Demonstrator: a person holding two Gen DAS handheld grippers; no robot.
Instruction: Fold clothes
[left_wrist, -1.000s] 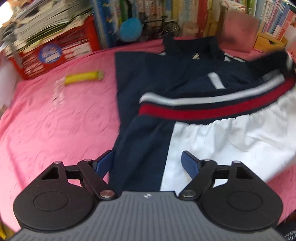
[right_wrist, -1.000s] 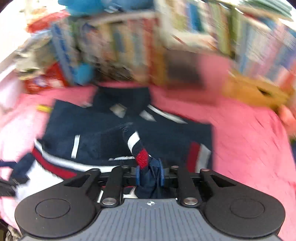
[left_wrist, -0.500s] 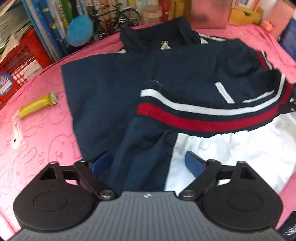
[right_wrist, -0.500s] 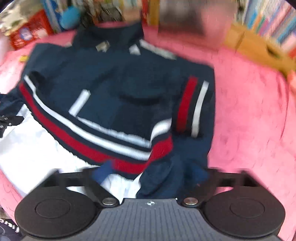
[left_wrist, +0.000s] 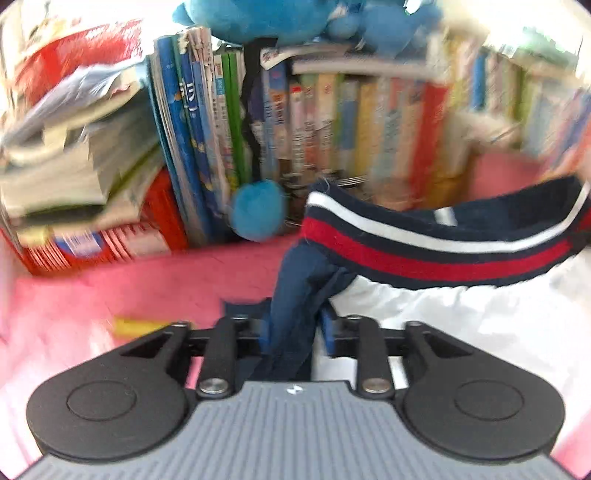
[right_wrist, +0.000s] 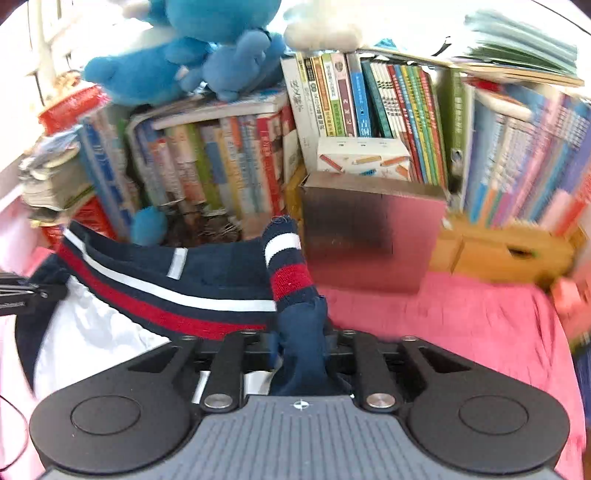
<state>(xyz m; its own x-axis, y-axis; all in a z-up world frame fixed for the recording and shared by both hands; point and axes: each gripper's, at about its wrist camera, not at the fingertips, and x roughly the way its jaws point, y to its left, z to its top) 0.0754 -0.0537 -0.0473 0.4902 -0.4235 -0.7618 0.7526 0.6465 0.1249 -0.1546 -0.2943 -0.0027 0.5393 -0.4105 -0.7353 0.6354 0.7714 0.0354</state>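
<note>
A navy jacket with a red and white striped hem and white lining is lifted off the pink cloth. My left gripper is shut on a navy fold of its bottom left corner. My right gripper is shut on the navy cloth below a striped cuff at the bottom right corner. The hem stretches between the two grippers. The left gripper shows at the left edge of the right wrist view.
A pink cloth covers the table. Rows of books and blue plush toys stand at the back. A pink box and a wooden box stand behind the jacket. A yellow wrapper lies at the left.
Both grippers closed on the jacket's bottom corners and lifted them. The views swung up from the flat jacket toward the bookshelf.
</note>
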